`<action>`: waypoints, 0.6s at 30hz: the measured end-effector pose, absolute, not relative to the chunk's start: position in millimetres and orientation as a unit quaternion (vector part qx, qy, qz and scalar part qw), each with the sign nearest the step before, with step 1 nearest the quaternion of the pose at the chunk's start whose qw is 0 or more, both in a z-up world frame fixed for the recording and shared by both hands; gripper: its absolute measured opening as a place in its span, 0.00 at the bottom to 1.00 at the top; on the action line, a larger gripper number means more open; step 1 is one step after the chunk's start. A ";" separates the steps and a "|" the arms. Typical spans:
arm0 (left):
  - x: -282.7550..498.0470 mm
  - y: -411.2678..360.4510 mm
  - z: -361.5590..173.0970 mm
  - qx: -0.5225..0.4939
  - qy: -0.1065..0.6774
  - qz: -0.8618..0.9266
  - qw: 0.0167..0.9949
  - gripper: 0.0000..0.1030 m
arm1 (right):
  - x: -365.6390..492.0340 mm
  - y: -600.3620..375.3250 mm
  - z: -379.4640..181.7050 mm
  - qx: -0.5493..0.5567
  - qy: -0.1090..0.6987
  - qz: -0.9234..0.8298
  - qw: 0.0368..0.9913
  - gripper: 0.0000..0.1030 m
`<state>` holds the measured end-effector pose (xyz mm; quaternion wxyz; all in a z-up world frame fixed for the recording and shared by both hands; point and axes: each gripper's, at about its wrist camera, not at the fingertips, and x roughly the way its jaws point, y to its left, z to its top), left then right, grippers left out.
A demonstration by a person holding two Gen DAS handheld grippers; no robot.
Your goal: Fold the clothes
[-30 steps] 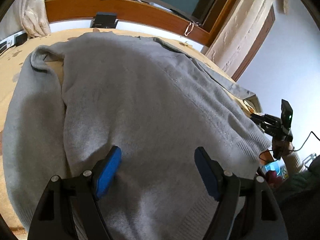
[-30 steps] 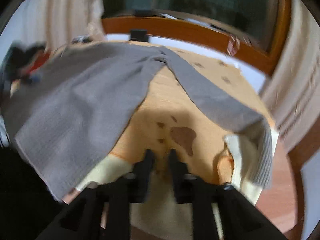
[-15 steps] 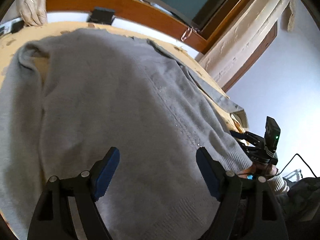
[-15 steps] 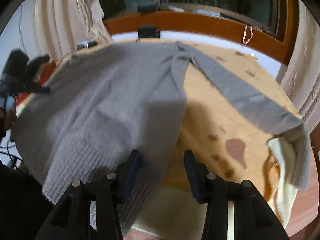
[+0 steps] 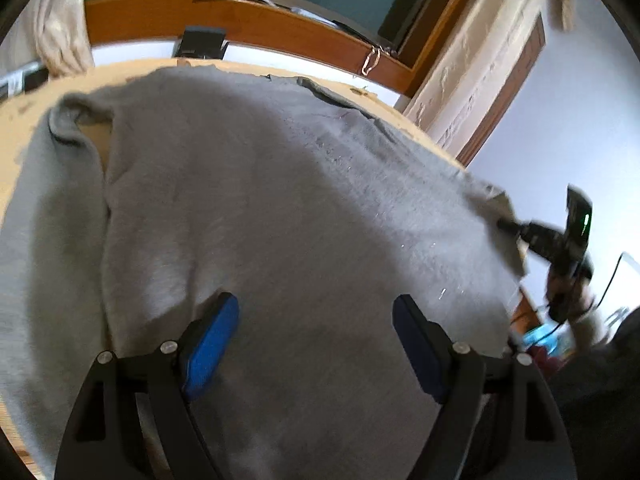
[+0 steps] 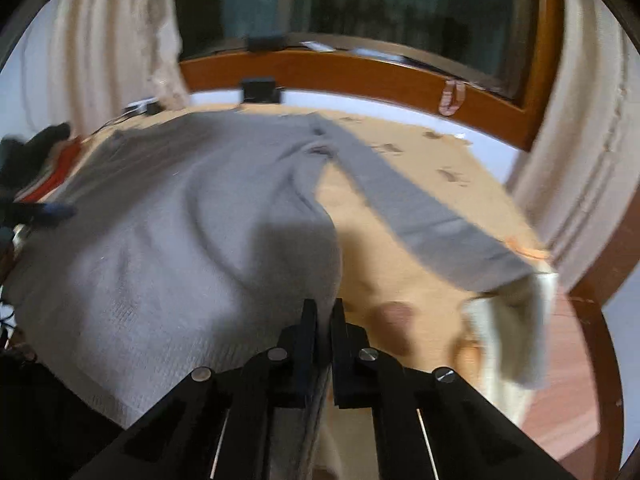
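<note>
Since a moment ago our right gripper (image 6: 323,312) pinches the grey knitted sweater's (image 6: 168,240) near-right hem, our left gripper (image 5: 316,320) spread above it, so we lift evenly.

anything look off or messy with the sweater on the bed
The grey sweater lies rumpled, not flat; its sleeve runs askew toward the corner and hangs off the bed edge. No damage or spills visible.

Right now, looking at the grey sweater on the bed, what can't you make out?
- Grey sweater hem, left wrist view: cut off by the bottom edge and left gripper.
- Sweater edge inside the shut right gripper, right wrist view: hidden by its fingers.
- Sleeve cuff: motion blur.
- Items at far left, right wrist view: blurred.
</note>
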<state>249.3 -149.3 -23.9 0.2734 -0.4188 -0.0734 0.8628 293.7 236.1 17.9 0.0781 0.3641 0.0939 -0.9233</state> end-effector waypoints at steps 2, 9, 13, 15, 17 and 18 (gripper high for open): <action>251.5 -151.8 -24.6 -0.418 -0.063 0.864 0.272 0.80 | 290.9 239.4 12.1 0.375 0.107 -0.918 0.068 0.06; 249.5 -151.8 -23.7 -0.424 -0.049 0.863 0.270 0.80 | 283.6 247.9 -6.3 0.401 0.074 -0.909 0.089 0.12; 234.3 -167.4 -16.8 -0.450 -0.124 0.840 0.277 0.80 | 282.2 265.0 9.9 0.395 0.036 -0.915 0.080 0.61; 226.0 -178.1 -6.5 -0.446 -0.163 0.837 0.273 0.80 | 282.0 276.8 29.9 0.362 0.000 -0.929 0.074 0.71; 216.8 -185.7 7.4 -0.433 -0.185 0.840 0.271 0.80 | 273.1 286.0 49.8 0.340 -0.036 -0.936 0.085 0.71; 211.0 -188.2 15.2 -0.423 -0.193 0.843 0.271 0.81 | 266.2 286.7 56.9 0.334 -0.043 -0.937 0.093 0.71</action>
